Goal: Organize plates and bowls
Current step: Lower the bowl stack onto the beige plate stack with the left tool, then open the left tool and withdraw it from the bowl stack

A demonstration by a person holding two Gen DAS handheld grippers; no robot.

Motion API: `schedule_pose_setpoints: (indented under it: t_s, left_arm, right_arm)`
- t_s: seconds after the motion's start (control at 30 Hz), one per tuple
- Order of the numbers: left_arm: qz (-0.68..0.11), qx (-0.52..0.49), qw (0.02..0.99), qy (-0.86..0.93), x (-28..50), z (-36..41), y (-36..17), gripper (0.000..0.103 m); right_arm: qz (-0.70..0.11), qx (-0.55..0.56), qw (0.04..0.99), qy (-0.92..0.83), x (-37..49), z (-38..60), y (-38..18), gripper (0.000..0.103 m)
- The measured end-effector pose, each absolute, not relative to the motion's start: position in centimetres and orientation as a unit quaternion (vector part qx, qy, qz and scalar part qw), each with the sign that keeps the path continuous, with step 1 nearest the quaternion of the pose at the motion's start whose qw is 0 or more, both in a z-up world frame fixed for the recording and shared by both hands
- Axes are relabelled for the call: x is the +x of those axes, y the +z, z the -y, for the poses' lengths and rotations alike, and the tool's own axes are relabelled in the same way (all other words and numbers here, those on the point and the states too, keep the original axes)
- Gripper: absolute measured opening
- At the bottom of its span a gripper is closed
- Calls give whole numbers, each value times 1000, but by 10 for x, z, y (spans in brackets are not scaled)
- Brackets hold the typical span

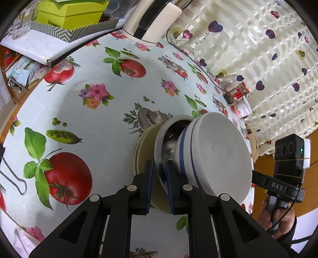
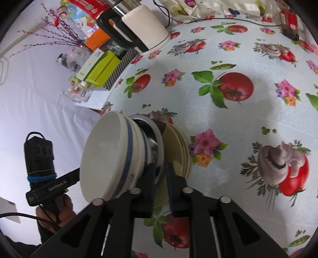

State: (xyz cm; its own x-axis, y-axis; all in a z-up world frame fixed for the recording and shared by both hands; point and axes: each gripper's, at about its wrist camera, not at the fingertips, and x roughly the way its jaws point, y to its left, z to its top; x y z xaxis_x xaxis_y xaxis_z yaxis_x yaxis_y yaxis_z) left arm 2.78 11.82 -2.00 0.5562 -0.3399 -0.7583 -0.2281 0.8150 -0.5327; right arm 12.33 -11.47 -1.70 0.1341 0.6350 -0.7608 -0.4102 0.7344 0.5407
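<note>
A stack stands on the tablecloth: cream plates (image 1: 144, 150) at the bottom, a steel bowl (image 1: 160, 144) on them, and a white bowl with blue stripes (image 1: 214, 154) nested on top. My left gripper (image 1: 160, 174) is shut on the rim of the steel bowl from one side. My right gripper (image 2: 160, 172) is shut on the same steel bowl's rim (image 2: 159, 142) from the opposite side. In the right wrist view the white bowl (image 2: 105, 154) and cream plates (image 2: 176, 146) show too. Each view shows the other hand-held gripper beyond the stack.
A white electric kettle (image 2: 145, 29) and its black cord stand at the table's far side. Yellow-green boxes (image 1: 69, 12) and glassware (image 2: 79, 93) sit on a neighbouring surface. A red packet (image 1: 236, 93) lies near the curtain. A binder clip (image 1: 14, 178) lies at left.
</note>
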Motion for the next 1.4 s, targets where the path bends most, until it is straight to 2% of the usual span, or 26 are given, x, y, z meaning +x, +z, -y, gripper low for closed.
schedule_pose_setpoints:
  t_s: [0.07,0.13,0.37,0.5,0.93,1.4]
  left_arm:
    - [-465,-303,831,-25,25,-121,-19,21]
    - [-462,-306,833,-16,22,-125,-18,21]
    - [-447,-281,849,8,2,-122,-2,21]
    - [-440,-266,858,7,-11,-111,7,21]
    - [-427,-203,881,4,-42,-61,29,21]
    - [-431,-150,890,14,-57,-38,35,21]
  right_arm:
    - [-554,97,752,344,122,118,-16,24]
    - [-551,98,756,340,121,123,-13,30]
    - [-522,74,783,331,102,131,7,33]
    - [-504,48,799,325,83,132,19,43]
    - [-445,-27,834,325,15,121,44,50]
    - [-428,-72,836,336,-21,102,39,56]
